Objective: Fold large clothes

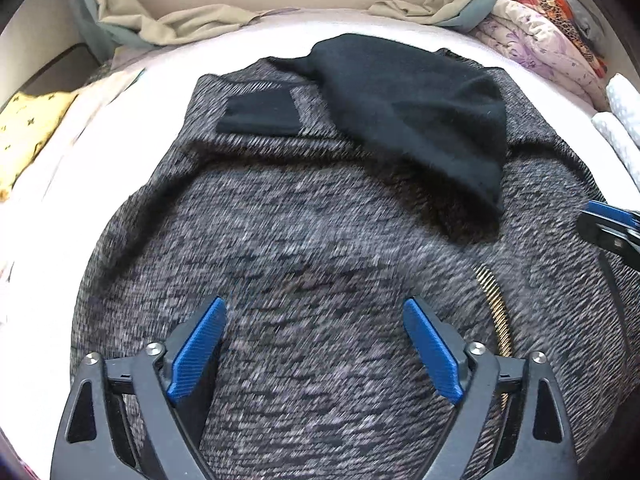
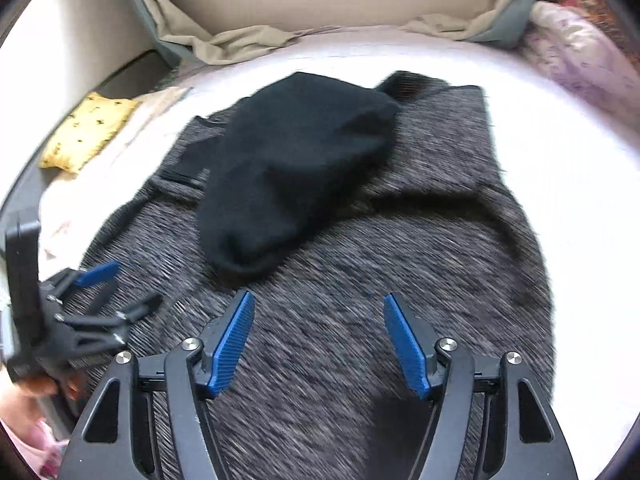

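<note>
A large grey-and-black knit garment (image 1: 304,240) lies spread on a white bed (image 1: 48,280). Its black hood (image 1: 416,120) is folded down over the upper part, and a black patch (image 1: 260,114) sits left of the hood. A gold zipper (image 1: 498,308) shows at the right. My left gripper (image 1: 316,316) is open and empty, hovering over the garment's lower part. In the right wrist view the garment (image 2: 360,280) and hood (image 2: 296,164) show again. My right gripper (image 2: 320,312) is open and empty above the cloth. The left gripper (image 2: 116,284) shows at the left, the right gripper's fingertips (image 1: 604,216) at the right edge.
A yellow patterned pillow (image 1: 24,132) lies at the left of the bed. Beige and grey bedding (image 1: 180,20) is bunched along the headboard. A pile of floral quilts (image 1: 548,44) sits at the back right, with white dotted cloth (image 1: 620,120) beside it.
</note>
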